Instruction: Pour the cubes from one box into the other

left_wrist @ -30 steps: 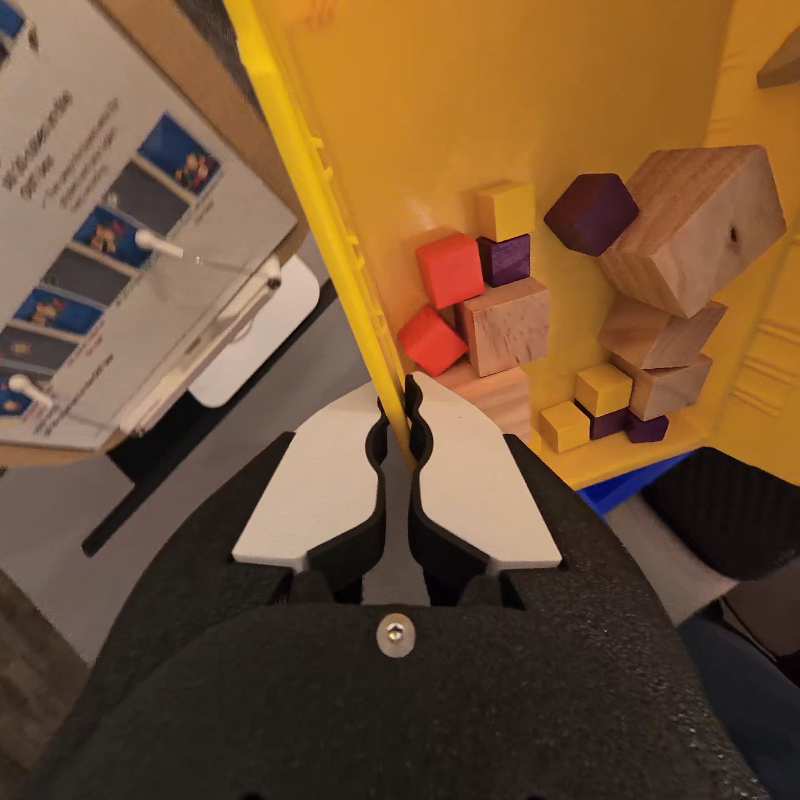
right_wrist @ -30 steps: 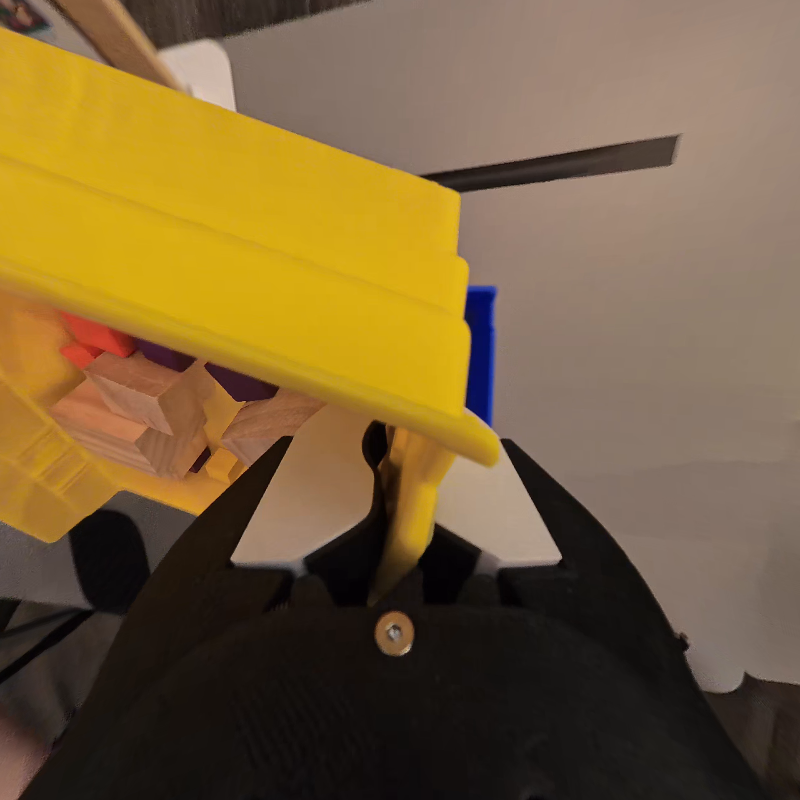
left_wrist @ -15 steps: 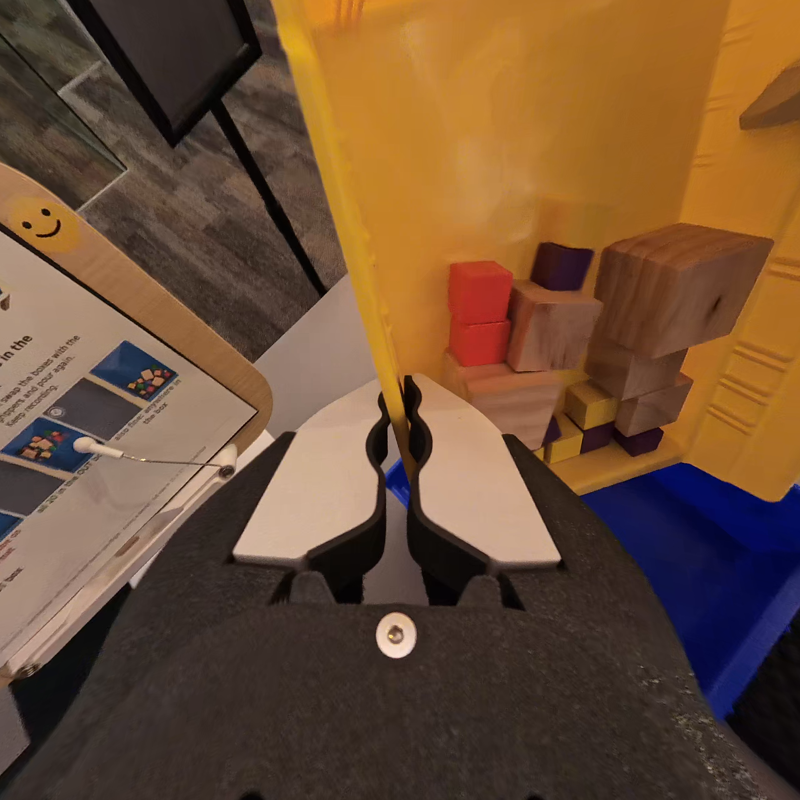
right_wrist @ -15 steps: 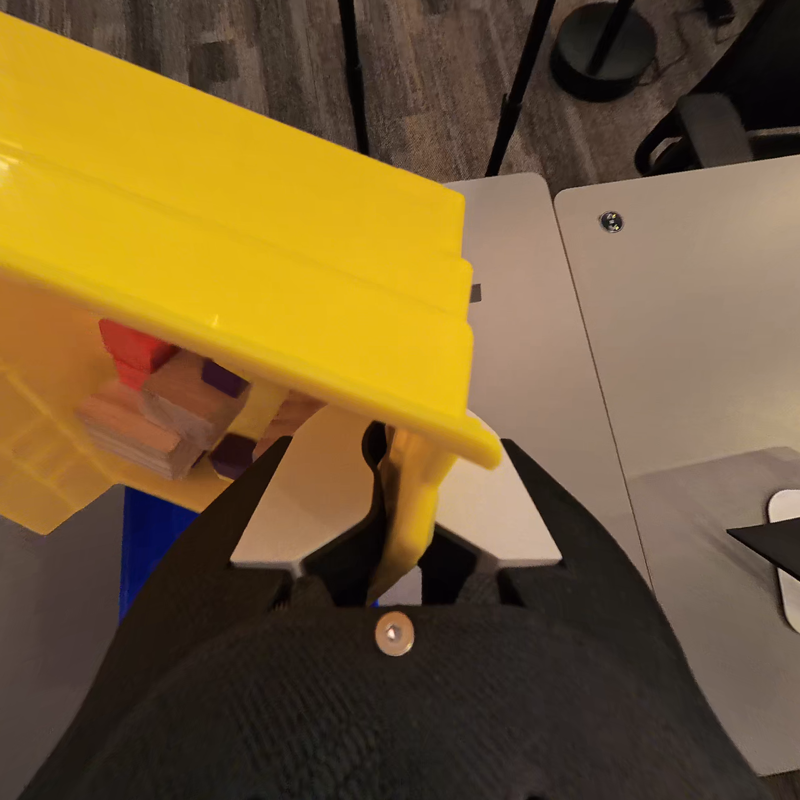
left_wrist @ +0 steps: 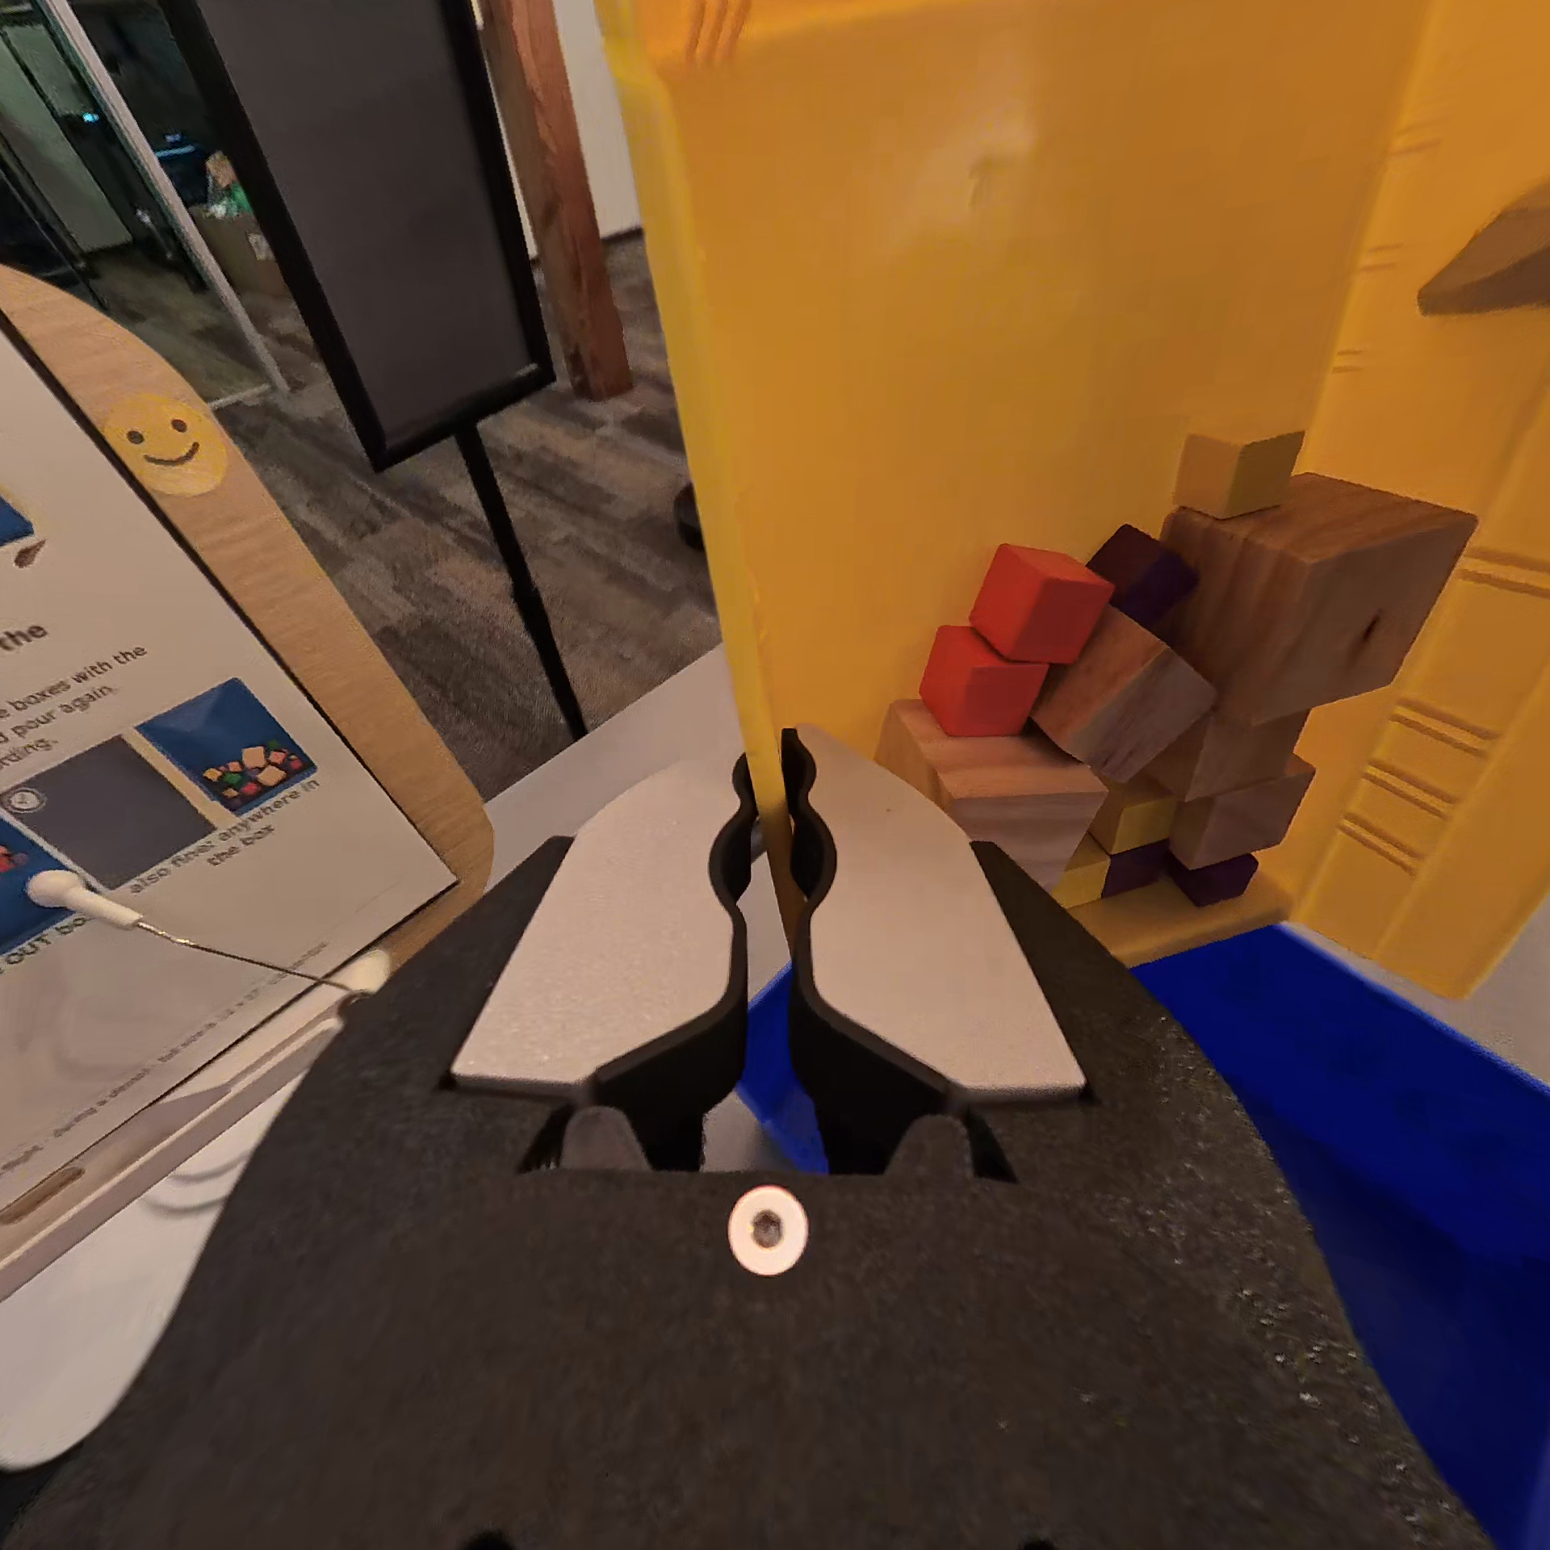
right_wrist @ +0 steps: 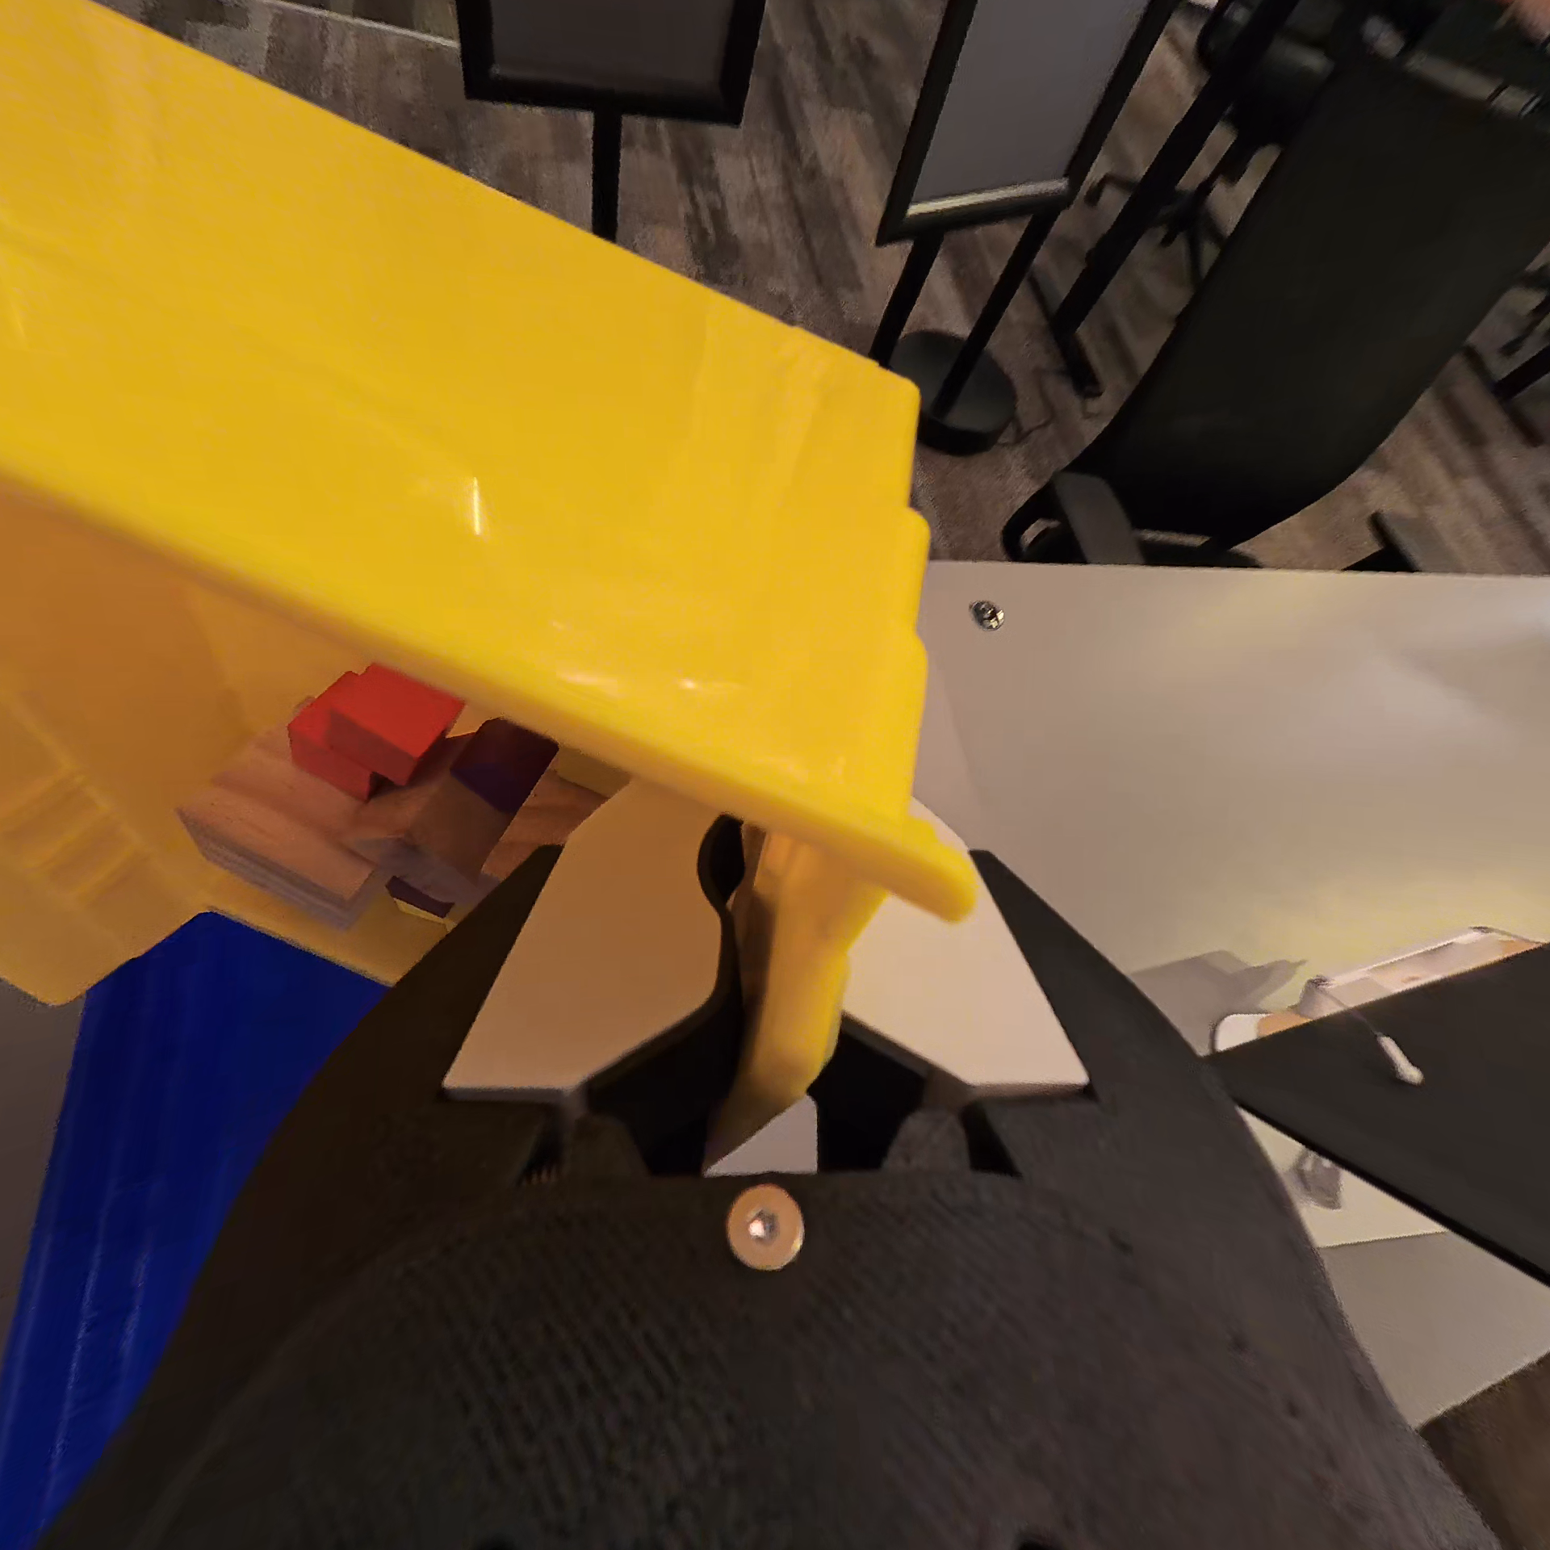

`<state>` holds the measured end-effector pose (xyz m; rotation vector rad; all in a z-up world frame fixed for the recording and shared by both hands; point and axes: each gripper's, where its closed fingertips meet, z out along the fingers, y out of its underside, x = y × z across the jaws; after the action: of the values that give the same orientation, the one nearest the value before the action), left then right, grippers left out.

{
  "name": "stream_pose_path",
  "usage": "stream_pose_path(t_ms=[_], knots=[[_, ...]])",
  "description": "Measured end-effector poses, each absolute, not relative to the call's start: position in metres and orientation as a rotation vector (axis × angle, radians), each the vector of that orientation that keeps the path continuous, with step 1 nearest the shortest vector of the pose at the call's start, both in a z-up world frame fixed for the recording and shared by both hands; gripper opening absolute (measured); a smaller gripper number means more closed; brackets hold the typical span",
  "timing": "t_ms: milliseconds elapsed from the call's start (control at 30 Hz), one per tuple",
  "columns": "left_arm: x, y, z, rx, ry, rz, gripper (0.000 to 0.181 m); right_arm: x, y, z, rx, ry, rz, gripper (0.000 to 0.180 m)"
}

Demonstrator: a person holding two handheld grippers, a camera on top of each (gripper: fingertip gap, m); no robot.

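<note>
Cubes (left_wrist: 1115,730) sit heaped against the yellow box's (left_wrist: 964,352) low lip at centre right, directly above the blue box (left_wrist: 1384,1174) at lower right. We clamp opposite walls with left tool (left_wrist: 767,805) and right tool (right_wrist: 780,906), equally near.
</note>
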<state>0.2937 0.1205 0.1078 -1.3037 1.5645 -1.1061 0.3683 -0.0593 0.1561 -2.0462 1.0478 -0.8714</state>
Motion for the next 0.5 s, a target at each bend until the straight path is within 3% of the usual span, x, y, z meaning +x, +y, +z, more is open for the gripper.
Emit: stream_pose_path(t_ms=[500], knots=[[0.282, 0.123, 0.093, -1.251, 1.345, -1.416, 0.004, 0.332, -0.049, 0.178, -1.984, 0.900, -1.198, 0.006]])
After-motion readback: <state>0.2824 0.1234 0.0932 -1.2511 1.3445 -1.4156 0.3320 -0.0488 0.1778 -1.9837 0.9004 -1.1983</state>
